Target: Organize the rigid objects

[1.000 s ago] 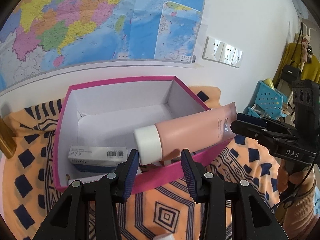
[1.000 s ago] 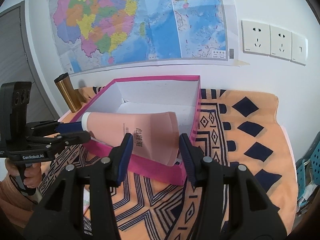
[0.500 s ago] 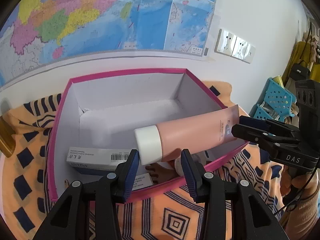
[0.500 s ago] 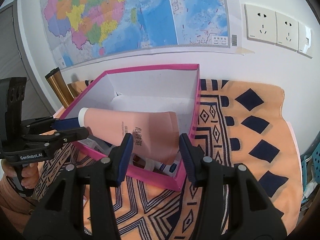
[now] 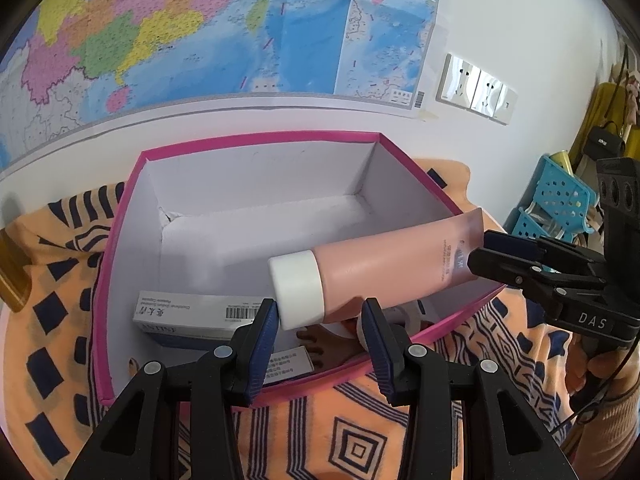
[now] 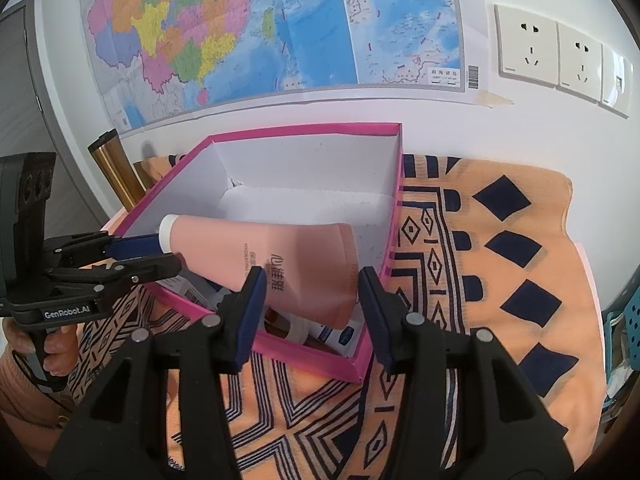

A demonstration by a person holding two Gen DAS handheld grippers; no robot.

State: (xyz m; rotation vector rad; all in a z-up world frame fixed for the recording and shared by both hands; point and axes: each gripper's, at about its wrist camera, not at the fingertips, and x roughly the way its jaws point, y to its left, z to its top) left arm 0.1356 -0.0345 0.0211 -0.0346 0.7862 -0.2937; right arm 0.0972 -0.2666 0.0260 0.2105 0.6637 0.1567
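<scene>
Pink tube (image 5: 384, 276) held over pink box (image 5: 248, 144). Left wrist view: left gripper (image 5: 320, 328) pinching white cap (image 5: 298, 290), box just ahead. Right wrist view: right gripper (image 6: 310, 300) pinching tube's flat end, box (image 6: 304, 130) directly ahead, orange patterned cloth (image 6: 500, 280) to right.

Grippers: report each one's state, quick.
Left gripper: closed on the pink tube, at its cap end.
Right gripper: closed on the same tube's crimped end.
</scene>
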